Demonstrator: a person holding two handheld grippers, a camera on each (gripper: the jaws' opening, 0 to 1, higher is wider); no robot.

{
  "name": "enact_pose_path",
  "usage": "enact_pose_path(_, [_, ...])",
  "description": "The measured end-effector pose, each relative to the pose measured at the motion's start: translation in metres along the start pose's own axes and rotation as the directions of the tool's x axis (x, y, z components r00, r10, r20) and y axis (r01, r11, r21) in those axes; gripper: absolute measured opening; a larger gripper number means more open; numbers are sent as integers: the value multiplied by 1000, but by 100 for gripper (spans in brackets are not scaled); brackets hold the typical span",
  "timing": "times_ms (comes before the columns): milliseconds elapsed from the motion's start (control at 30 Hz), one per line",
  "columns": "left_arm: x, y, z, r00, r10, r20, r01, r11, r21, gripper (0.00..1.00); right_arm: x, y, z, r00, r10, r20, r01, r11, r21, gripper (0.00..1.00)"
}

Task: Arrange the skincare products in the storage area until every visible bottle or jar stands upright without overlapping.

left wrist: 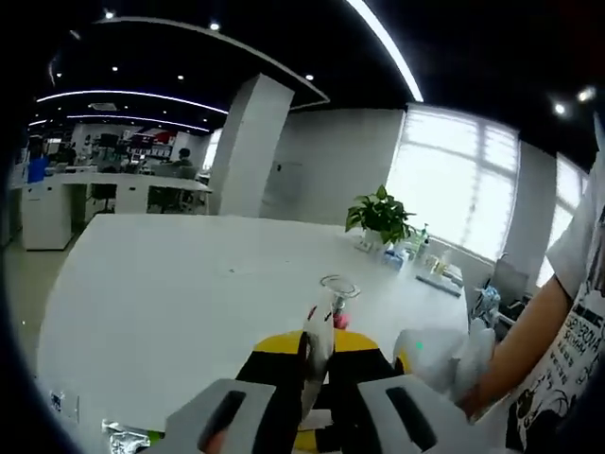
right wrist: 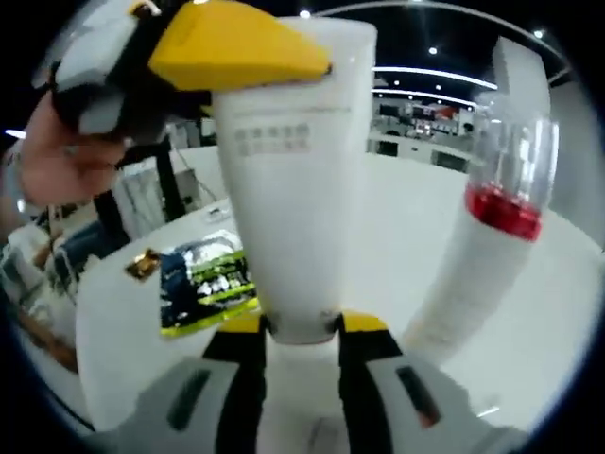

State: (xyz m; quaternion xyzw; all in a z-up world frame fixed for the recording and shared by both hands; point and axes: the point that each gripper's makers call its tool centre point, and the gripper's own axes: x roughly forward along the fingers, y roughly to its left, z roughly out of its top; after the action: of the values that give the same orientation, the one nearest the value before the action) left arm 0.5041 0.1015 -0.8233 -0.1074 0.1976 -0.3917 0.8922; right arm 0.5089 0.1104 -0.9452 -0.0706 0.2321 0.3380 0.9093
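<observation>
Skincare products in sight: two tubes, logged after the larger items. All places are given against the table.

The table (left wrist: 170, 303) is white and broad. Beyond its far edge stands a white pillar (left wrist: 248, 142). At the table's far right corner, in the left gripper view, is a potted plant (left wrist: 380, 216) with small items just beside it that are too small to make out. A person's arm (left wrist: 529, 331) in a white printed T-shirt reaches in over the table's right side.

The white tube (right wrist: 293, 189) is held upright above the table in the right gripper view. It is wide at the top and narrow at its lower end, with faint grey print high on its face. The right hand-held gripper (right wrist: 302, 331) is closed on that lower end, one yellow-tipped jaw pressed against each side.

The slim tube (right wrist: 473, 255) has a white body, a red collar and a clear cap. It leans tilted above the table, cap uppermost, apart from the white tube.

In the left gripper view this slim tube runs along the narrow gap between the jaws of the left hand-held gripper (left wrist: 317, 345), with its cap past the tips. We cannot tell whether the jaws clamp it. In the right gripper view a hand (right wrist: 66, 156) holds the left hand-held gripper, and its yellow tip is at the top of the white tube.

A dark and green foil sachet (right wrist: 206, 279) lies flat on the table.
</observation>
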Motion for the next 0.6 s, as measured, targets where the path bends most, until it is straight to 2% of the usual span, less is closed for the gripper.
enact_pose_path(67, [-2,2,0,1000,5,19,-5,1000,-13,9,1,2,0,1000,-5,6,5,999,-39,27])
enact_pose_path(133, [-1,-4,-1,1000,-27,14,27,999,-22,10,1,2,1,1000,-7,7,7,999,-39,28])
enact_pose_path(200, [-2,-1,-3,1000,-21,8,21,1000,-8,12,0,1,2,1000,-4,12,5,999,-53,28])
enact_pose_path(267, [-2,3,-12,999,-13,-35,13,1000,2,19,0,1,2,1000,5,9,-5,998,-59,29])
enact_pose_path(333, [-2,8,-18,999,9,-53,-8,1000,16,25,1,1,2,1000,23,3,-23,997,-71,30])
enact_pose_path(433, [-5,10,-28,999,7,-53,-7,1000,4,25,1,-4,-6,999,28,-35,-32,994,-102,34])
enact_pose_path(500, [-6,10,-39,997,2,-82,-4,1000,-26,25,-1,-7,-12,998,31,-56,-37,994,-98,35])
enact_pose_path(600, [-6,18,-60,992,49,-116,-53,998,-28,25,-9,-4,-10,997,55,-50,-60,992,-114,35])
